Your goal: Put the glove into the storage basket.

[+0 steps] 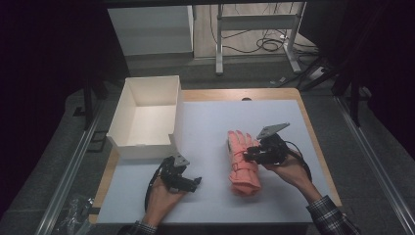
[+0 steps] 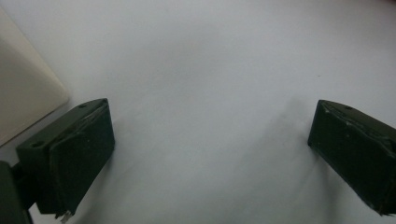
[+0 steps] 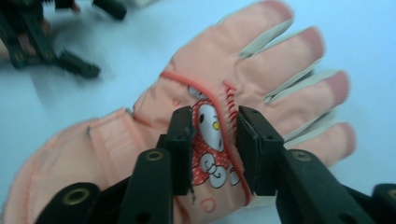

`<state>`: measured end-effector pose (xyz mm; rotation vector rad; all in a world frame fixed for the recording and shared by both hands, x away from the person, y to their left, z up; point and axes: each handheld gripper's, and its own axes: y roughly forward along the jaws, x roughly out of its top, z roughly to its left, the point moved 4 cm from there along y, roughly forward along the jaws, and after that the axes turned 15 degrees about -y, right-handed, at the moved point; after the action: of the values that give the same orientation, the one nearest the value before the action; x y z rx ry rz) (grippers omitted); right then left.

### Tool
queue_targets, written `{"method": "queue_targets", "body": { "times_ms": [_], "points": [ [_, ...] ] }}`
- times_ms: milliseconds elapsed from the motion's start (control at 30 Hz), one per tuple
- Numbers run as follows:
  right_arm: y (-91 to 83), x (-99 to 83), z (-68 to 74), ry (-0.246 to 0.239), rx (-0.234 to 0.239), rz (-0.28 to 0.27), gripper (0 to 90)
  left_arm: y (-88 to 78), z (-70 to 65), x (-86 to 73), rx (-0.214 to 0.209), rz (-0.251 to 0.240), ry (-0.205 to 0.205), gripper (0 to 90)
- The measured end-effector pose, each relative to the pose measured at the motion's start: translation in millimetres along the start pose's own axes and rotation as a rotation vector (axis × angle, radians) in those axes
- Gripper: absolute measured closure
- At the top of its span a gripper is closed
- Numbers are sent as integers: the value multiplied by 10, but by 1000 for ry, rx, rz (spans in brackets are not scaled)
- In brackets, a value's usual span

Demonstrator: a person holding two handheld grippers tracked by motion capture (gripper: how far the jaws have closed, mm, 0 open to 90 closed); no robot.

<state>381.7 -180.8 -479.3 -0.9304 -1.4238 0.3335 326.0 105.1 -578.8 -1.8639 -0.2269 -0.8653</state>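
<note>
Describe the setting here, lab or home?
Most likely a lab or data-collection bench, not a home. A white-covered table sits between metal rails, loose cables trail on the floor behind it, and the only props are a white box and a pink glove.

Left gripper [image 1: 188,182] rests near the table's front edge, jaws wide; right gripper [image 3: 215,144] points down, jaws parted.

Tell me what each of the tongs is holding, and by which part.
Left tongs: open, holding nothing. Right tongs: jaws straddle the cartoon patch on the back of the pink glove; whether they pinch the fabric cannot be told.
</note>
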Motion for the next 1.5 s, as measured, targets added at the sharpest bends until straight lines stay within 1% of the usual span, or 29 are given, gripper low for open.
{"method": "queue_targets", "body": {
  "times_ms": [133,233,267,300,400,467,500,567,600,633,700,733,833,933,1100,1167,1200,1300,1500],
  "points": [
    [-147,-44,-53,32,-44,-39,624,0,-1,1,1,2,0,5],
    [-216,-138,-61,41,-72,-36,608,-1,-2,1,4,4,2,5],
    [-216,-138,-61,41,-72,-36,608,-1,-2,1,4,4,2,5],
    [-249,-222,-52,46,-94,-31,599,-2,0,1,3,5,4,5],
    [-291,-354,-20,38,-136,-39,598,1,-3,0,1,2,-2,5],
    [-304,-441,13,39,-153,-45,608,0,-2,0,-1,0,-3,4],
    [-305,-486,32,47,-154,-48,628,2,-4,0,-3,-4,-9,5],
    [-299,-574,70,60,-153,-57,675,-2,1,-1,-2,2,-2,5],
    [-299,-574,70,60,-153,-57,675,-2,1,-1,-2,2,-2,5],
    [-280,-659,110,76,-146,-63,724,-2,2,-1,-3,1,-3,5],
    [-246,-743,155,100,-130,-69,769,-2,2,-2,-3,1,-4,5],
    [-246,-743,155,100,-130,-69,769,-2,2,-2,-3,1,-4,5],
    [-149,-886,260,119,-92,-67,820,-2,2,-2,-3,0,-3,5],
    [-70,-950,336,127,-63,-72,824,-2,1,-2,-2,0,-2,6],
    [28,-973,429,116,-42,-64,824,-2,0,-2,-1,0,-1,6],
    [57,-971,451,112,-40,-59,825,-2,0,-2,-1,0,-1,6],
    [65,-971,455,109,-41,-58,825,-2,0,-2,-1,0,-1,6],
    [78,-963,463,120,-39,-64,830,-2,1,-2,-2,0,-2,6],
    [130,-909,515,117,-23,-65,831,-2,2,-2,-2,1,-1,6]
  ]
}}
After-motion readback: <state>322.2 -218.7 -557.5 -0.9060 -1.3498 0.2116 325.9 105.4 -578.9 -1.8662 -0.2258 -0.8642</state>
